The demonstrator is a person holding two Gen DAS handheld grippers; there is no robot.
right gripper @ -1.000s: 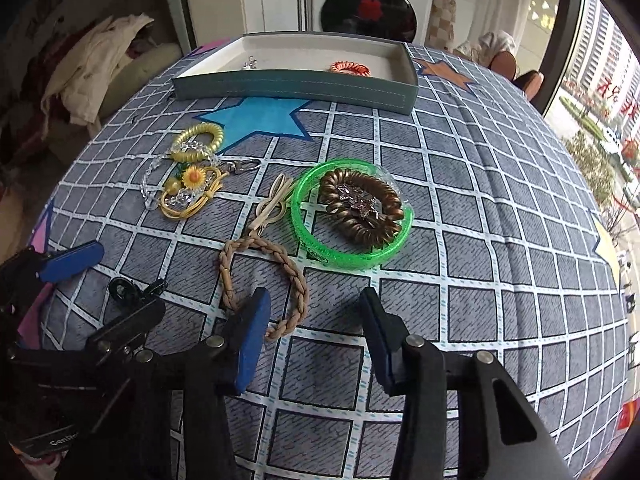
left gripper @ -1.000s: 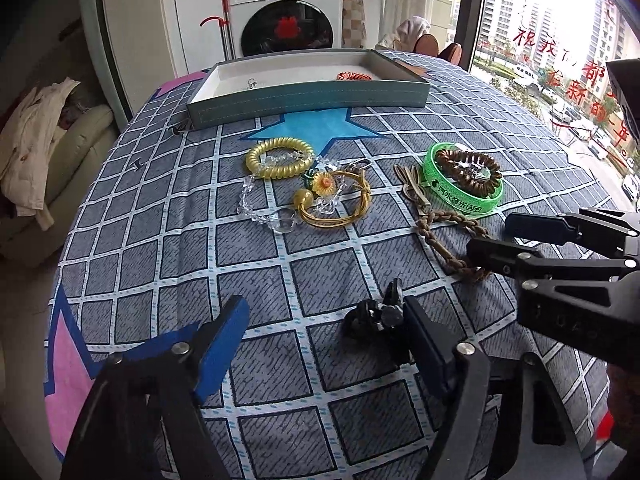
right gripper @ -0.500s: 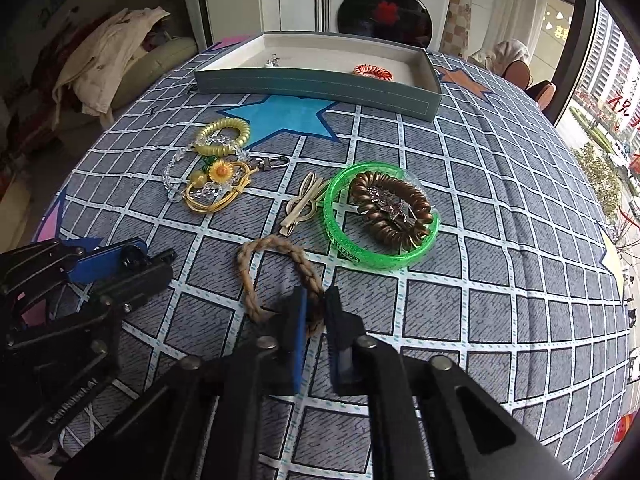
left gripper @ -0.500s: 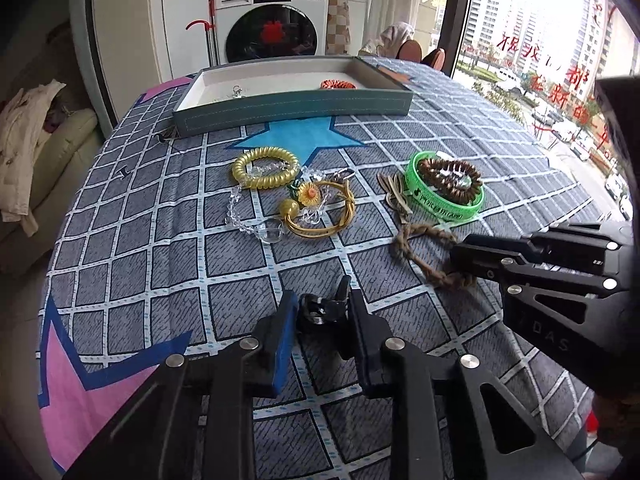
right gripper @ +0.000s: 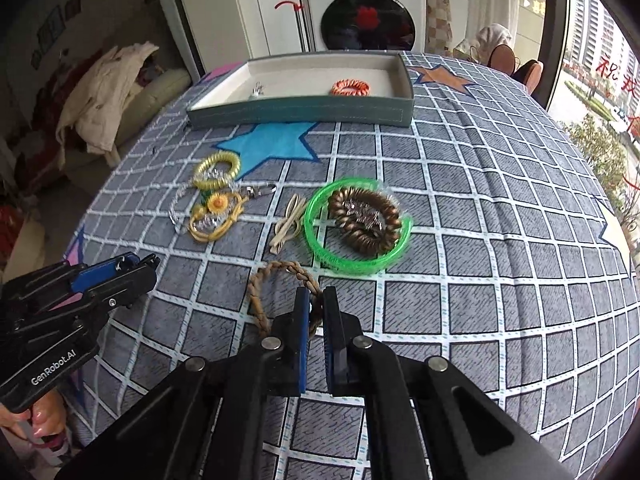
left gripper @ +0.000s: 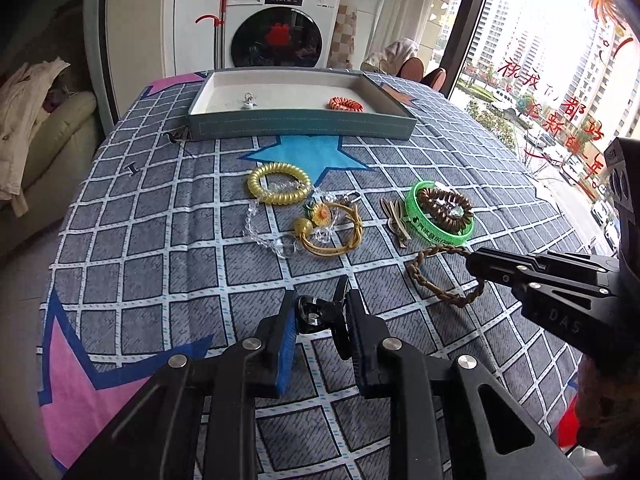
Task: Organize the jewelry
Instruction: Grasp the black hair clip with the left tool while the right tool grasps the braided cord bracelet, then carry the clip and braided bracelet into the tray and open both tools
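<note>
Left gripper (left gripper: pixel 320 314) is pinching a black hair clip (left gripper: pixel 318 314) between nearly closed fingers, low over the checked cloth (left gripper: pixel 160 264). Right gripper (right gripper: pixel 316 310) is clamping the braided brown bracelet (right gripper: pixel 280 276), near the green bangle (right gripper: pixel 320 220). Tray (left gripper: pixel 300 130) is sitting well beyond.

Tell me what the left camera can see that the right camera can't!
Only the left wrist view shows the black hair clip held between the left gripper fingers, and red writing on the window. Only the right wrist view shows the braided brown bracelet pinched in the right gripper from behind. Both show the tray holding an orange coil, and the green bangle.
</note>
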